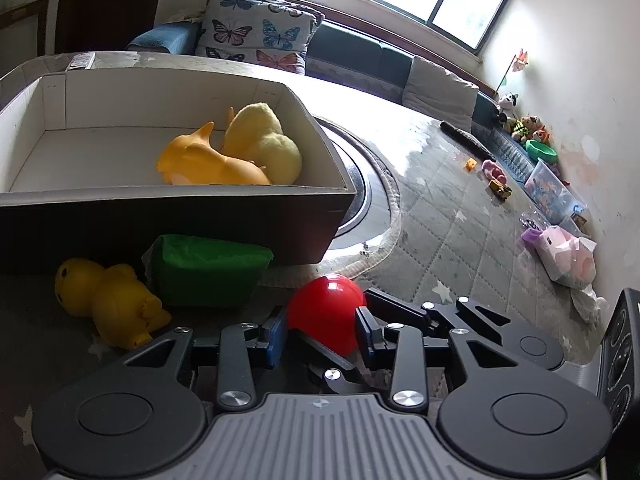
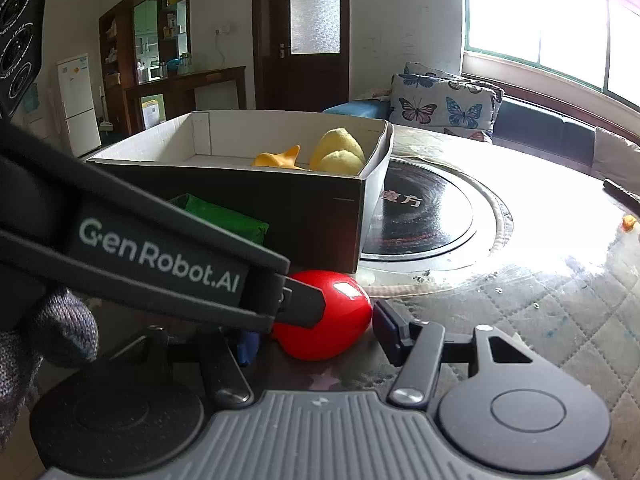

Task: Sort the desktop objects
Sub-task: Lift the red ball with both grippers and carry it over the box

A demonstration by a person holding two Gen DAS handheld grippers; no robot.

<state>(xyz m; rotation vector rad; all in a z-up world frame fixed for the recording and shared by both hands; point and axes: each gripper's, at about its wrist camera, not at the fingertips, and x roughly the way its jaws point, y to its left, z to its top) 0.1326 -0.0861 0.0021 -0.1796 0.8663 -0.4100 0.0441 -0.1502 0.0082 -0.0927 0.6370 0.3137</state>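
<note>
We have two fisheye views, each mounted on a claw and looking forward along its fingers, low over the worktop (image 1: 440, 208). The left view faces the box (image 1: 180, 216) and the window wall at close range. The right view faces the same box (image 2: 304, 216) from its right. Both share the red ball (image 1: 326, 312) (image 2: 324, 320), box and sofa.

left gripper (image 1: 322, 330): jaws closed against both sides of the red ball (image 1: 325, 312), low over the tabletop | right gripper (image 2: 316, 336): jaws spread wide around the same ball, left gripper crossing in front | gloved hand (image 2: 44, 340) at lower left
</note>
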